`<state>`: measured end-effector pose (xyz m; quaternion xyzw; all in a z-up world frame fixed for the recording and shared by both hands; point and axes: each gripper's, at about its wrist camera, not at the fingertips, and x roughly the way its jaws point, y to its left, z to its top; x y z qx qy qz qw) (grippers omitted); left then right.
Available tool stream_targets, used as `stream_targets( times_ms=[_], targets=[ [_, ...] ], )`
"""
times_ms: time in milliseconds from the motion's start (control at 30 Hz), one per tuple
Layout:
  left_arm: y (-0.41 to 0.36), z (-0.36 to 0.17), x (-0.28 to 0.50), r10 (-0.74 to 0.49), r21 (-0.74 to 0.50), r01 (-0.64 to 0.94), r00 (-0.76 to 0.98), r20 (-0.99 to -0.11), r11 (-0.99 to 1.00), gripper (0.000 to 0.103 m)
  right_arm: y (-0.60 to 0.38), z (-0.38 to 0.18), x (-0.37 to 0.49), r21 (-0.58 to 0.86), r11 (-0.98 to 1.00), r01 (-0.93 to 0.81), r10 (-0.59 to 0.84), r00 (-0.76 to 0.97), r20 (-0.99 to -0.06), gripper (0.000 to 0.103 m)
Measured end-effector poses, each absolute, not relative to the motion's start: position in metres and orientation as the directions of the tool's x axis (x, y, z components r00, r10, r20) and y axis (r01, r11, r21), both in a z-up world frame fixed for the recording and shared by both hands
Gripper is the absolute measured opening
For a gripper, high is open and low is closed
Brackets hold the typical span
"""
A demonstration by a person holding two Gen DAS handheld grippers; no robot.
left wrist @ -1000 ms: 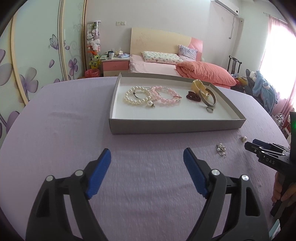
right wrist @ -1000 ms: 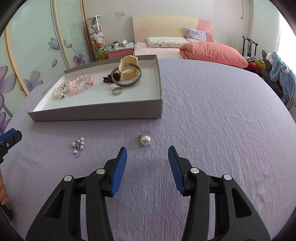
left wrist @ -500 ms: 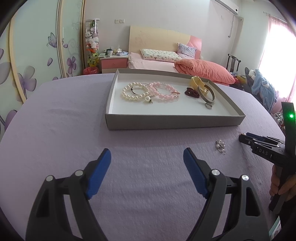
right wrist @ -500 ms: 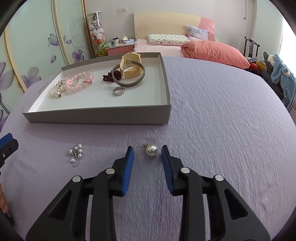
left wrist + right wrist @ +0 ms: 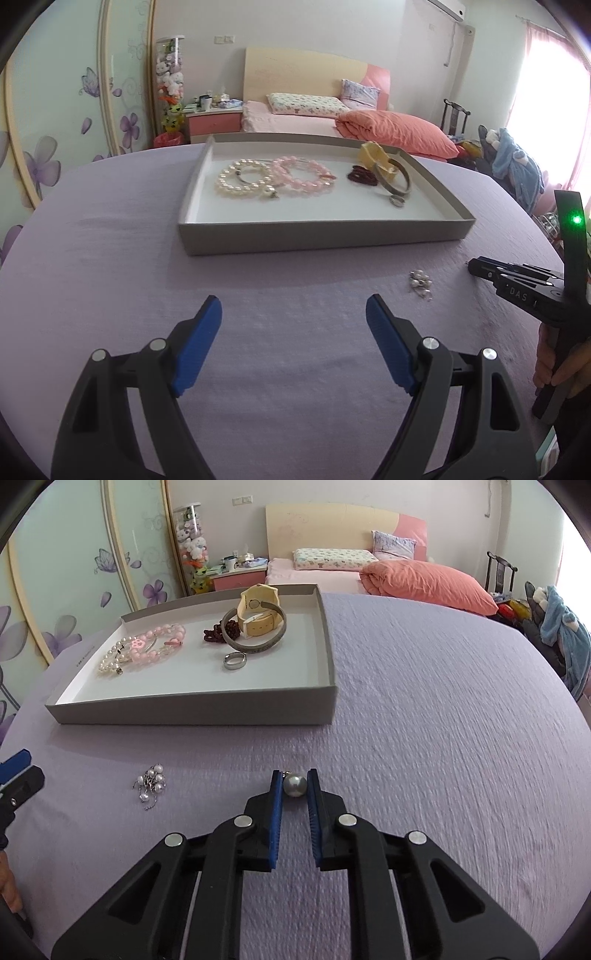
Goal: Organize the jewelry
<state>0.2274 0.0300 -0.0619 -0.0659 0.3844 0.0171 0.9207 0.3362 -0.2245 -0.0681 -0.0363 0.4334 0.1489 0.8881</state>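
Observation:
A single pearl earring (image 5: 294,784) lies on the purple cloth between the blue pads of my right gripper (image 5: 294,777). Its jaws are closing and both pads touch the pearl. A small cluster of pearls on a clasp (image 5: 150,784) (image 5: 420,282) lies loose to the left of it. In the left wrist view my left gripper (image 5: 293,306) hovers wide open over bare cloth with nothing between its fingers. The right gripper (image 5: 476,264) shows there at the right edge. The grey tray (image 5: 192,709) (image 5: 325,236) holds a pearl bracelet (image 5: 240,181), a pink bead bracelet (image 5: 306,175), dark red beads, a yellow watch (image 5: 258,614), a grey bangle and a silver ring (image 5: 235,660).
The purple cloth (image 5: 443,720) covers a round table that falls away on every side. A bed with an orange duvet, a bedside cabinet and a chair with clothes stand behind. A hand (image 5: 554,365) holds the right gripper's handle.
The right gripper's jaws have closed from wide apart to pinching the pearl earring, after nosing up to it. The left gripper has stayed open and hardly moved.

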Motion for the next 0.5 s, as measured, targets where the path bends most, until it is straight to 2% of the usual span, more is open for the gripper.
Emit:
stream_targets(
  times_ms=[367, 433, 500],
  targets=[
    [-0.036, -0.071, 0.261, -0.115, -0.119, 0.041, 0.672, -0.732, 0.992, 0.080, -0.239, -0.067, 0.325, 0.100, 0.949, -0.299, 0.263, 0.573, -0.776, 0.014],
    [-0.047, -0.074, 0.268, -0.122, -0.117, 0.053, 0.666, -0.736, 0.992, 0.077, -0.242, -0.067, 0.323, 0.105, 0.949, -0.299, 0.266, 0.572, -0.776, 0.014],
    [-0.058, -0.078, 0.276, -0.129, -0.110, 0.070, 0.654, -0.746, 0.991, 0.067, -0.246, -0.066, 0.321, 0.112, 0.949, -0.296, 0.270, 0.573, -0.774, 0.014]
  ],
)
